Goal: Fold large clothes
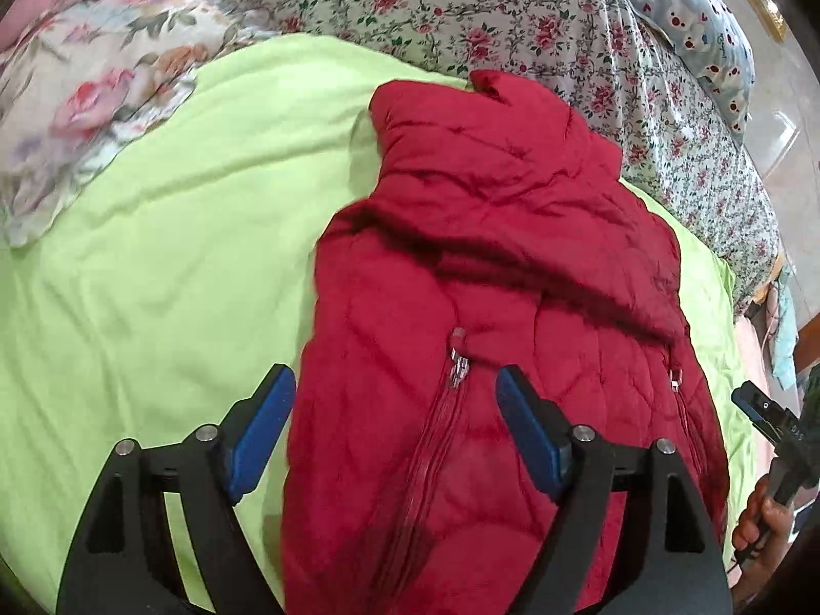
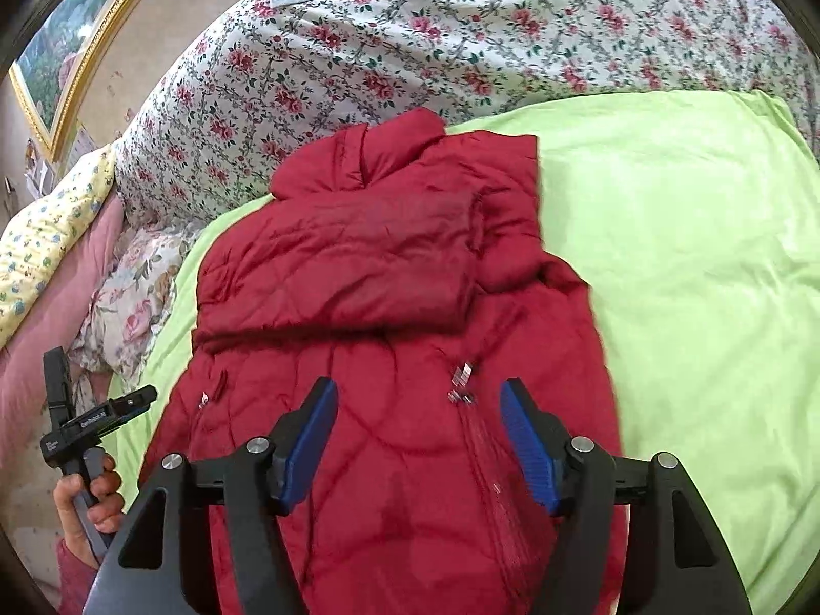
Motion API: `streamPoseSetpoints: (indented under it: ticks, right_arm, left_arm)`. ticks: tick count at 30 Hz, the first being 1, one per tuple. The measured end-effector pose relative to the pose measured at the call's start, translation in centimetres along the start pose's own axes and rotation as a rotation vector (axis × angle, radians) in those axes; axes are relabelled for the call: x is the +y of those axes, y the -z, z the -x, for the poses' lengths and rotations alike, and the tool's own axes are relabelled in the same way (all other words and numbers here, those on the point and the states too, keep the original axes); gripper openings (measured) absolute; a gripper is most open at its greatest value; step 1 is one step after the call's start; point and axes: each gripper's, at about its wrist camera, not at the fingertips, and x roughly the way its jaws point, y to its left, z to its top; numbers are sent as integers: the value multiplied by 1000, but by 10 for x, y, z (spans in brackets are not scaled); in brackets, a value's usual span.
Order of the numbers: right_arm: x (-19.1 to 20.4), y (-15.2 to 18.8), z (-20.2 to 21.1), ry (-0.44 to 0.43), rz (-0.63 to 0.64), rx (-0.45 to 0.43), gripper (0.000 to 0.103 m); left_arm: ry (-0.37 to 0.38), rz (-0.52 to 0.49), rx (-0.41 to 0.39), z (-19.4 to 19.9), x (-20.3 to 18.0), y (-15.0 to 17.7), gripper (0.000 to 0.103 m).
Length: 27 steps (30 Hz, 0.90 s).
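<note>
At the bottom of the left wrist view the left gripper [image 1: 394, 384], black with blue rubber pads, stands wide with nothing pinched; its left pad hangs over the lime-green sheet [image 1: 154, 282] and its right pad over the red quilted puffer jacket [image 1: 487, 282], so the jacket's left edge runs between the jaws. At the bottom of the right wrist view the right gripper [image 2: 417, 400] is likewise spread and empty, both pads hovering over the jacket's lower body, astride its front zipper with the silver pull [image 2: 461, 384]. The jacket lies on the green sheet, its long axis running from the bottom of each frame up toward the collar at upper centre, straight ahead of both claws. Further up, a sleeve or upper panel seems to be folded across the chest, forming a thick band with a dark shadow beneath. Both claws sit near the hem end, the left one nearer the garment's left edge, the right one nearer the middle; judging by this, the next fold would bring the hem up toward the collar. Beyond the collar spreads a rose-print floral bedspread [image 2: 461, 36], with a pale floral pillow [image 1: 92, 92] at upper left of the left view.
</note>
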Motion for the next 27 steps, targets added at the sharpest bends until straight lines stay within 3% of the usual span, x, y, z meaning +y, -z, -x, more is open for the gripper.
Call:
streamPoseSetpoints:
  ticks: [5,15,27]
  right_arm:
    - [-10,17,16,36,13,15,74]
    - [-39,50,46,102,-30,36,78]
    - [-34,98,30,136,2,200,78]
  left_arm:
    - [-16,-18,10,11,5,18,82]
    - [33,-14,66,18,16,44,83]
    - [5,-54,112,22,14,75,83]
